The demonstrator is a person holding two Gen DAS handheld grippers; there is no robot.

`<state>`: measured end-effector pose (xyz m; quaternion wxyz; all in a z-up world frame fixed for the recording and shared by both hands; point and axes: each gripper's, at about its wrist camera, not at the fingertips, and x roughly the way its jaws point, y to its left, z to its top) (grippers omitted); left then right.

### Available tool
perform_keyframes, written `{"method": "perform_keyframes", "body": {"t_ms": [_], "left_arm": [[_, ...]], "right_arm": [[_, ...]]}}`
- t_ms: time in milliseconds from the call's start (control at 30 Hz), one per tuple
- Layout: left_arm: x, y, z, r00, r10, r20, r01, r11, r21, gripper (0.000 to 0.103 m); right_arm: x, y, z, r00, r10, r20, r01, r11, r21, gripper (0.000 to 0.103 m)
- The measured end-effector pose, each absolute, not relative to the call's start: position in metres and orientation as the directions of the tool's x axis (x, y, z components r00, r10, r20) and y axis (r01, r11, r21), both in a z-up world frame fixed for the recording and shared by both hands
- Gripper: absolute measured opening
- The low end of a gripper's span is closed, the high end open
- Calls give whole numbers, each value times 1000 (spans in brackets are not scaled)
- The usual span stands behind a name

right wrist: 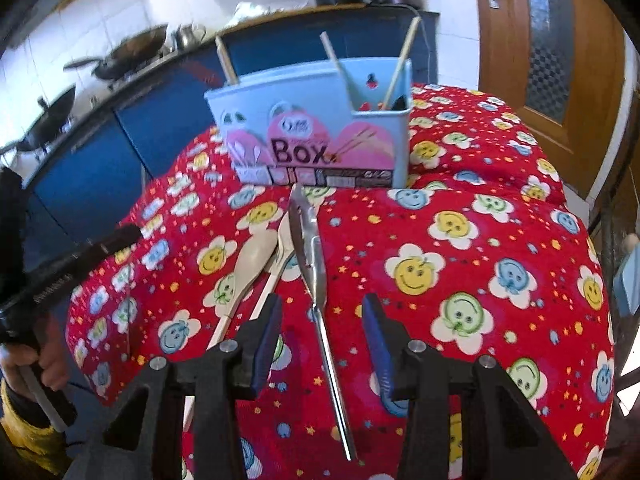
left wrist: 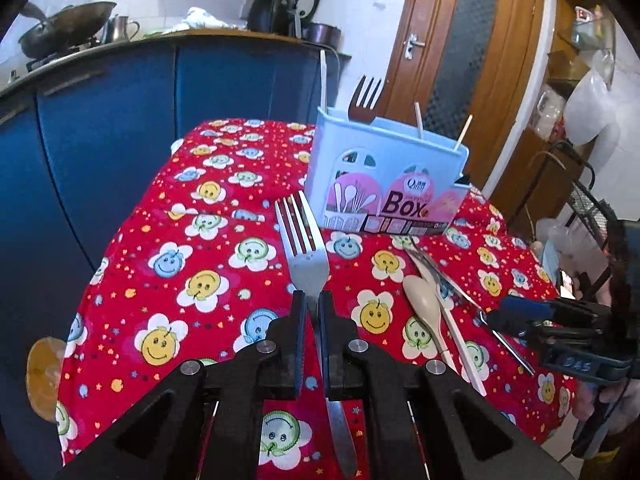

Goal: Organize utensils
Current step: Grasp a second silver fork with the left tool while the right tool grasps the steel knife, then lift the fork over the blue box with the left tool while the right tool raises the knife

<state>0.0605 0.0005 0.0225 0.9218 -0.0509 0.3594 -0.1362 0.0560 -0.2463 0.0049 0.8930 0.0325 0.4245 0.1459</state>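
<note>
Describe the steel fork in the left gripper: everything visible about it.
The steel fork looks like plain polished metal, with four tines, a broad neck and a flat handle widening to a rounded end. The left gripper is shut on its neck, black fingers pressing either side. It points forward along the gripper, tines away from the camera toward the pale blue utensil box, handle trailing back beneath the gripper. It appears lifted above the red smiley tablecloth, touching nothing but the fingers.
</note>
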Motion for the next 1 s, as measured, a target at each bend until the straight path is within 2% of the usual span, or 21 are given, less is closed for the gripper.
{"method": "perform_keyframes", "body": {"t_ms": [400, 433, 500, 533, 600, 733, 867, 933, 1000], "left_arm": [[53, 2, 34, 757, -339, -558, 275, 941, -198, 5], [52, 2, 35, 762, -341, -551, 278, 940, -197, 5], [50, 2, 36, 768, -346, -539, 285, 938, -196, 5], [49, 2, 38, 772, -350, -531, 290, 937, -196, 5], [46, 2, 40, 777, -355, -519, 296, 935, -196, 5], [42, 1, 44, 789, -369, -490, 314, 929, -195, 5], [37, 0, 49, 800, -380, -464, 330, 925, -189, 5], [34, -2, 52, 803, -388, -453, 338, 922, -190, 0], [33, -3, 53, 804, -393, -447, 343, 920, -190, 0]], "right_arm": [[94, -222, -10, 537, 201, -819, -235, 968, 83, 45], [95, -221, -10, 542, 195, -817, -237, 969, 74, 43], [95, -220, -10, 555, 180, -812, -231, 971, 58, 28], [95, -220, -10, 558, 182, -809, -233, 971, 58, 17], [94, -223, -10, 562, 199, -803, -229, 970, 80, 16], [87, -230, -5, 594, 246, -766, -222, 965, 137, 15], [71, -239, 10, 658, 299, -691, -223, 954, 200, 15], [63, -243, 18, 687, 311, -657, -220, 950, 220, 15], [57, -247, 24, 712, 323, -624, -219, 946, 239, 15]]}}
